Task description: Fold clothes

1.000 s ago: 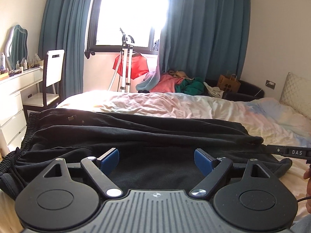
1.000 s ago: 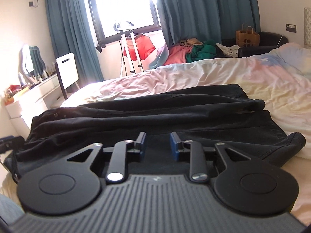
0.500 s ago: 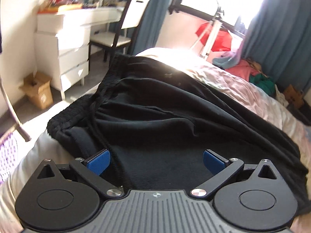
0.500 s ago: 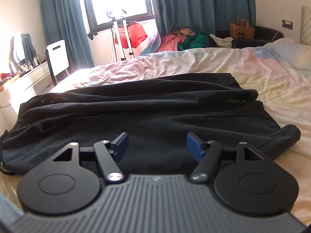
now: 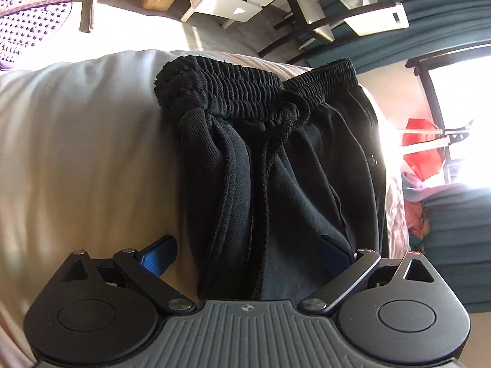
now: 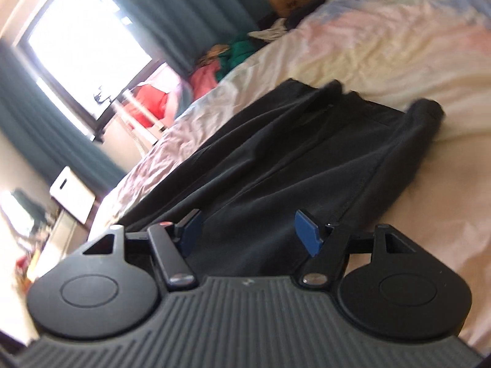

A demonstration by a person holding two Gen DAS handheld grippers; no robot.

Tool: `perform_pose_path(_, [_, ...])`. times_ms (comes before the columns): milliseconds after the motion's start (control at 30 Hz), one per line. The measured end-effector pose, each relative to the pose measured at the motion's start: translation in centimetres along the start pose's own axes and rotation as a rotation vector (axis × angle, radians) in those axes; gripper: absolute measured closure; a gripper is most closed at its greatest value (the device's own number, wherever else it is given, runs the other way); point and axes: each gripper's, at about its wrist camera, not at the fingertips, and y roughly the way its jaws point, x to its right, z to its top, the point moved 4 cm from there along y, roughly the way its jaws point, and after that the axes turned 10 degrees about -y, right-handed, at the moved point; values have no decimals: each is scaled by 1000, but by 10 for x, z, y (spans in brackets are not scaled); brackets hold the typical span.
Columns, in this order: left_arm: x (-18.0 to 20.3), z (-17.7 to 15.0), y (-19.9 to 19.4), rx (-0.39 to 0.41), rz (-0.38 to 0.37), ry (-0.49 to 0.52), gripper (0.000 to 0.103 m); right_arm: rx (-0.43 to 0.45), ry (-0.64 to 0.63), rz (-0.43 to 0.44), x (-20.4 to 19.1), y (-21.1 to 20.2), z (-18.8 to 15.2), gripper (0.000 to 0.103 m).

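On the bed [image 5: 76,153] lie the black trousers [image 5: 291,168]. Left tongs [image 5: 245,256], rolled sideways, straddle their waistband end, spread wide. Right tongs [image 6: 248,230], tilted, hover spread near the leg end.

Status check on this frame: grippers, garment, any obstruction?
Left gripper open over waistband end. Right gripper open near leg end. Black drawstring sweatpants flat on cream bedsheet, unfolded. Nothing in the way.

Right wrist view motion-blurred: window [image 6: 83,49], clutter by curtain indistinct. Trousers [image 5: 291,184] lower part hidden behind left gripper body. Basket [image 5: 27,21] cut by edge.
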Motion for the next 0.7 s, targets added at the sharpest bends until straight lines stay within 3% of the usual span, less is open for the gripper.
perform_pose_path(133, [-1,-1,3,9,-62,-1,12,48,299,-100,71,1,10,32])
perform_pose_path(233, [-2,-1,1,27,-91,5,13,57,423,-151,109,5,7,32])
perform_pose_path(333, [-4,-2,-1,43,-122,10,16,28,506,-122,128,24,3,32])
perform_pose_path(467, [-7,-7,-6,21,-236,-19,16,3,573,-127,132,52,6,33])
perform_pose_path(567, [-8,-10,-10,-1,-285,-22,16,20,673,-62,136,71,7,33])
perform_pose_path(633, [-6,-14,-10,-8,-276,3,17,37,753,-42,142,80,4,33])
perform_pose_path(700, [-5,-17,-4,-23,-226,16,21,57,748,-21,140,86,5,33])
